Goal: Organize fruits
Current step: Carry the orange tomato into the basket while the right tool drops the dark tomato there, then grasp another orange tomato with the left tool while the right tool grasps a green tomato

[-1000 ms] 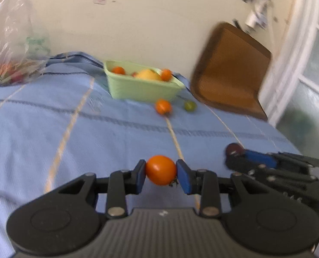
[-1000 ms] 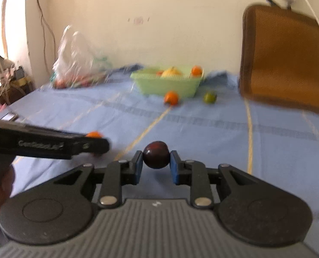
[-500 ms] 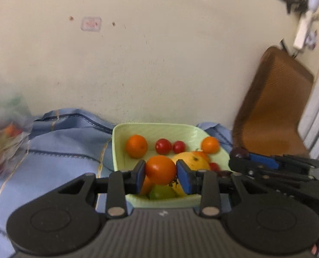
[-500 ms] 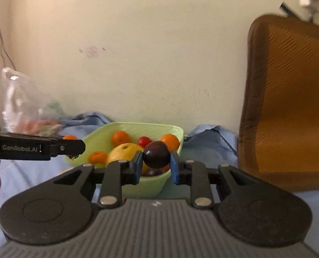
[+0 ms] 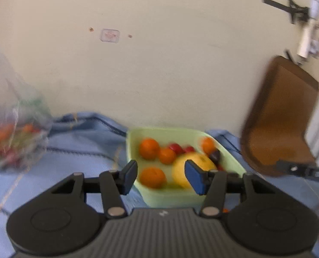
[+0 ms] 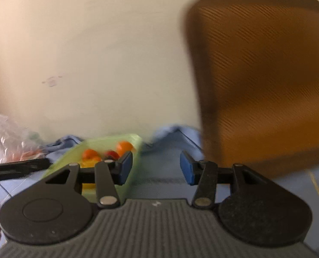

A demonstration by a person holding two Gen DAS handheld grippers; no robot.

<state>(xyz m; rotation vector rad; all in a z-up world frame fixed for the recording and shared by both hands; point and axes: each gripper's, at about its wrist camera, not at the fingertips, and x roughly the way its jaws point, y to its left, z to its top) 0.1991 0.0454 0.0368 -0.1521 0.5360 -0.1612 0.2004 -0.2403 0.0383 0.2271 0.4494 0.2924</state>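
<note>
Both wrist cameras look slightly downward from close range toward the wall; they share the green basket at the blue cloth's far edge.

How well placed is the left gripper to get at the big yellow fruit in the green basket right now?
Probably well placed: the left gripper, jaws opening and empty, points into the green basket, and the yellow fruit lies uncovered just ahead, with small orange fruits beside it.

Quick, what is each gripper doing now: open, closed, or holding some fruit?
Left gripper: jaws opening, holding nothing; the fruits behind lie in the green bowl.
Right gripper: jaws opening, nothing between them.
</note>
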